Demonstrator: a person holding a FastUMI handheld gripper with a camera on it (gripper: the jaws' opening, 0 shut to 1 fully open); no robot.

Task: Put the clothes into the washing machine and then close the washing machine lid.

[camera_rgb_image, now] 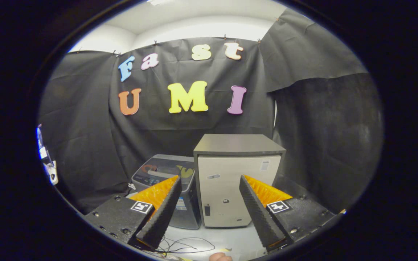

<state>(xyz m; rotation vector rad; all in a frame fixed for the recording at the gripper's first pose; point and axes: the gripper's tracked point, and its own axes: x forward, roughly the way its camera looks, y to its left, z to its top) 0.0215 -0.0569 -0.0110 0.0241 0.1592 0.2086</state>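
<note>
Gripper (209,188) held wide open, nothing gripped.
Left, beyond the fingers, the washing machine (165,177) is seen, lid apparently shut; a pale cabinet (236,181) stands touching it. Clothes cannot be located; judged soft, best pinched at a fold.

The gripper (209,203) hangs with fingers spread wide, empty, before a beige cabinet (230,188); a washing machine (165,174) stands left of the cabinet

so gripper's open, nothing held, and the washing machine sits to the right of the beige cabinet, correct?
Not quite. In the gripper view the washing machine sits to the left of the beige cabinet, not the right. The rest holds: the gripper is open, its fingers spread, nothing between them.
</note>
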